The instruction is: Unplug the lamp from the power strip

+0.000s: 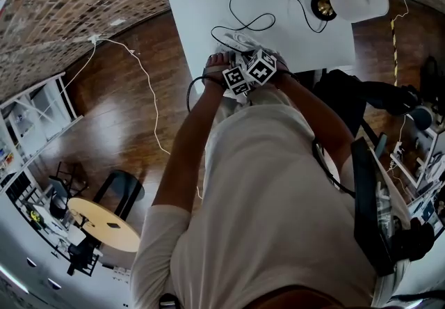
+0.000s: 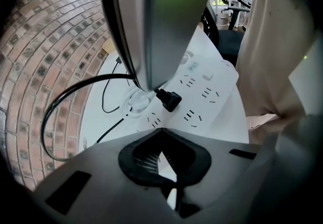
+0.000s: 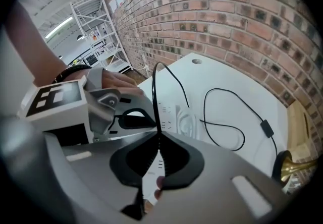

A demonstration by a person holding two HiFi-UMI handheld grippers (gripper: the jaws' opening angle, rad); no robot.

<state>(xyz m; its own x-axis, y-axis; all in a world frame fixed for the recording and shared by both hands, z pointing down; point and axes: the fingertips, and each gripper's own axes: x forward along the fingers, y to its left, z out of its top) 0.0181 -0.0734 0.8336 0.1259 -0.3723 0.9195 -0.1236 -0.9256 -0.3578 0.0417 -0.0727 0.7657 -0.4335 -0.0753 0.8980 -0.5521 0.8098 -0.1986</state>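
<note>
Gripping lamp cord beside power strip

Right gripper (image 3: 157, 140) clenched on black cord (image 3: 154, 97); left gripper (image 2: 161, 131) closed on nothing. Black plug (image 2: 169, 99) on white power strip (image 2: 212, 84) at table's (image 1: 208, 1) near edge; lamp (image 1: 358, 0) at far corner.

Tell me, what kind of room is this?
Probably a lab or workshop: it has a brick wall, metal shelving racks, and a white work table on a wooden floor.
</note>
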